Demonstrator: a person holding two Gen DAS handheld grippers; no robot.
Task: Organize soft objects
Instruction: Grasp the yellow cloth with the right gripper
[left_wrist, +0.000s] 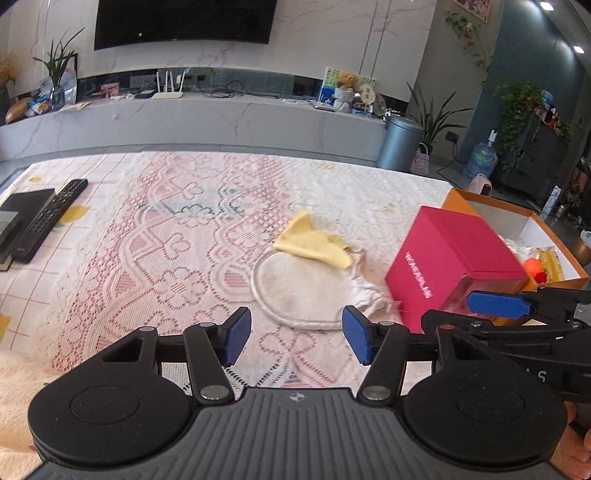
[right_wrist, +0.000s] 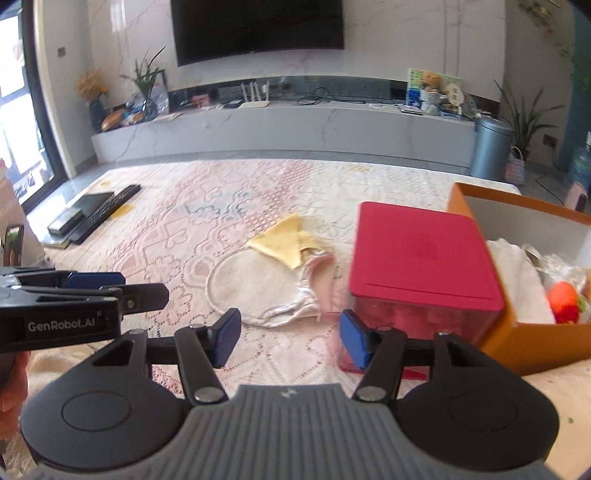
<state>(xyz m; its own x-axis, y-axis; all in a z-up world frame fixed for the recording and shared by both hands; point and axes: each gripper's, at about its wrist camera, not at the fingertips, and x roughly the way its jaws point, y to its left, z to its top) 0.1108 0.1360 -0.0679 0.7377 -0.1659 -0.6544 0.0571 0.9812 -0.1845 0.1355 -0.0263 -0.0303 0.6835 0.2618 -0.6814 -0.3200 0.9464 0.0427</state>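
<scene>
- Both black two-finger grippers with blue pads hover low over the near edge of the table; the left gripper (left_wrist: 296, 334) has its fingers spread wide and holds nothing
- Fingers of the right gripper (right_wrist: 290, 338) are likewise spread wide and empty, with its right pad just beside the near corner of the red box
- On the pink-and-white lace tablecloth (left_wrist: 147, 236) ahead lies a round off-white fabric cap with an elastic rim (left_wrist: 306, 291), flat and limp
- Over the cap's far edge lies a folded pale-yellow cloth (left_wrist: 310, 240), touching it
- To their right sits a magenta-red lidded box with a translucent lower half (right_wrist: 421, 254), and beyond it an open orange cardboard box (right_wrist: 532, 343) already holding white fabric and a small orange toy
- Judgement: the two loose cloths look like the soft things not yet put away, likely bound for the orange box
- Risk: a pinch on the cap could catch the lace underneath and drag the tablecloth
- Risk: lifting the cap first may spill the yellow cloth off
- Risk: the right pad is close enough to the red box to nudge it
</scene>
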